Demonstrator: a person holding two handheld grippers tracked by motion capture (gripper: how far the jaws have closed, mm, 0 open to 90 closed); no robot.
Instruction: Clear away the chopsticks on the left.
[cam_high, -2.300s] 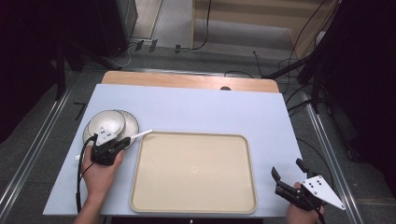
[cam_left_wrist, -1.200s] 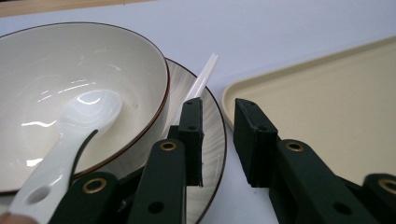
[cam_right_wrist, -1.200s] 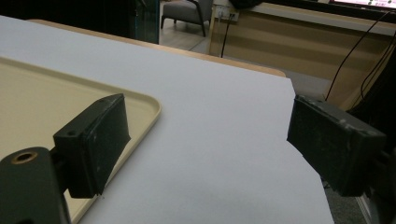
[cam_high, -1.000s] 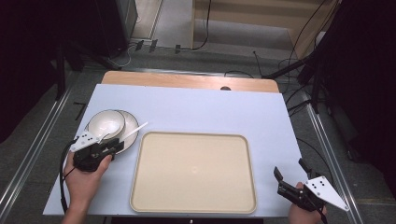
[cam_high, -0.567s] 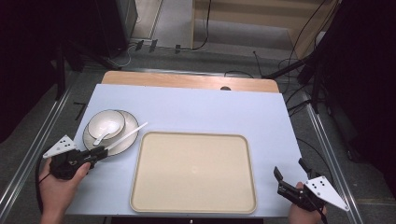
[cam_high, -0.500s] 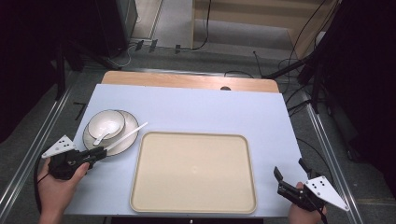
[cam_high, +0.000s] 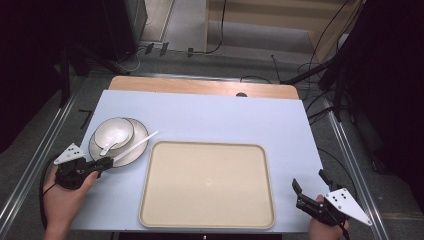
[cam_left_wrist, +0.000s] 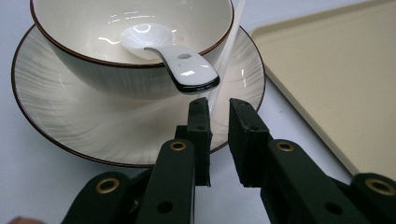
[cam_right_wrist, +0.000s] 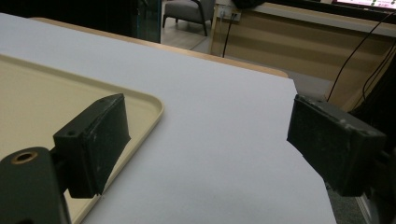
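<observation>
A white bowl (cam_high: 120, 129) with a dark rim stands on a matching plate (cam_high: 137, 150) at the table's left. A white spoon (cam_high: 109, 148) lies in the bowl, its handle over the rim. A thin white stick (cam_high: 137, 145) rests slanted across the plate's rim. My left gripper (cam_high: 106, 162) points at the stick's near end from the near left. In the left gripper view its jaws stand a narrow gap apart (cam_left_wrist: 219, 109), just short of the stick (cam_left_wrist: 231, 37) and below the spoon (cam_left_wrist: 177, 60). My right gripper (cam_high: 309, 179) is wide open at the near right corner, holding nothing.
A large beige tray (cam_high: 207, 182) lies bare in the middle, right of the plate; its corner (cam_right_wrist: 140, 105) shows by the right gripper's left jaw. The pale blue table top (cam_high: 225, 120) extends behind it. Cables and dark stands lie past the far and right edges.
My left gripper has drawn back from the plate toward the near left corner, leaving the white stick on the plate's rim. The right gripper has held still.
</observation>
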